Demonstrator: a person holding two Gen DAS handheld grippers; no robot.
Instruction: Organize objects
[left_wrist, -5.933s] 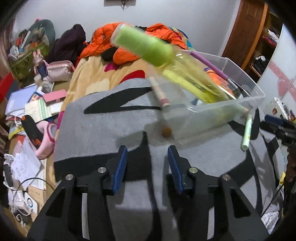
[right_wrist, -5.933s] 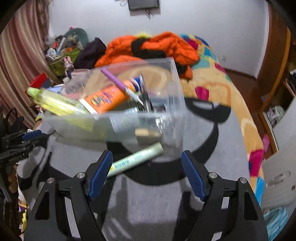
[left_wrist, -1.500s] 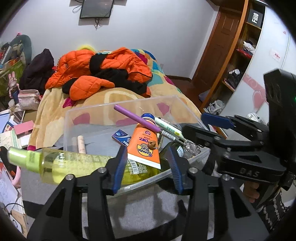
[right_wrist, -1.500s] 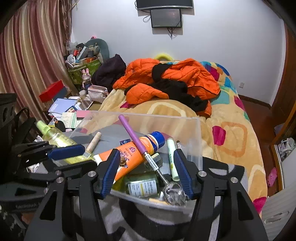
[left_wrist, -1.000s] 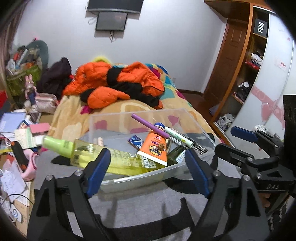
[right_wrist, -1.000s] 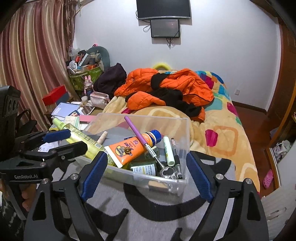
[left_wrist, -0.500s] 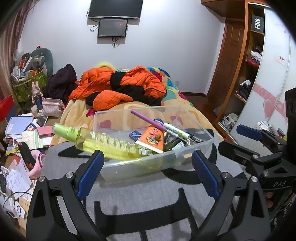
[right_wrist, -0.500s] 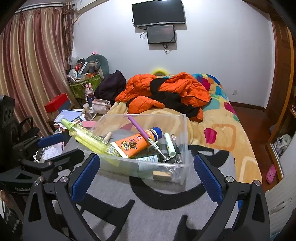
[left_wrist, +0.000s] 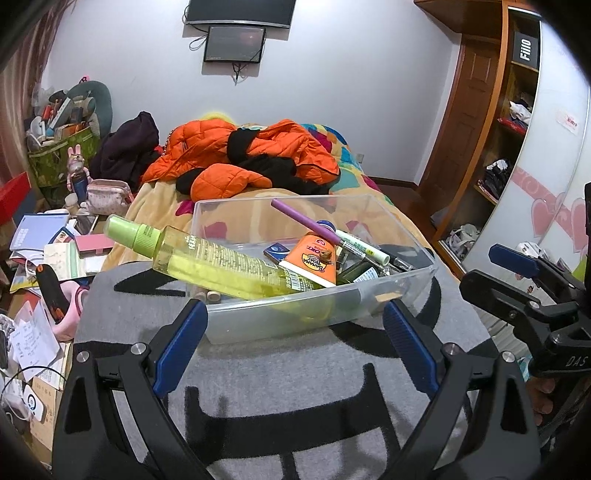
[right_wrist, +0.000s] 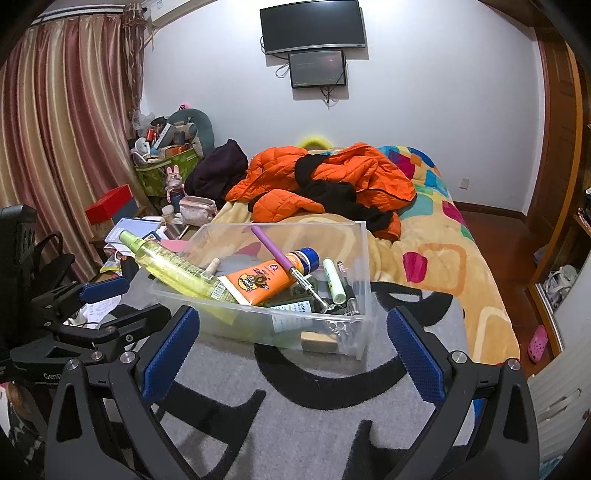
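Both my hand-held grippers (left_wrist: 291, 339) (right_wrist: 291, 347) hung spread, empty; the clear bin (left_wrist: 421, 273) looked light, slippery, best gripped at its rim

A clear bin (left_wrist: 369, 295) on the grey mat holds a slanted yellow bottle (left_wrist: 221, 264) overhanging its rim, an orange tube (right_wrist: 266, 280) and a purple stick (right_wrist: 271, 251).

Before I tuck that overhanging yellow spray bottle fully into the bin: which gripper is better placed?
Probably left. The bottle's green cap overhangs the bin's left wall, on the open left gripper's side; the right gripper faces the opposite end.
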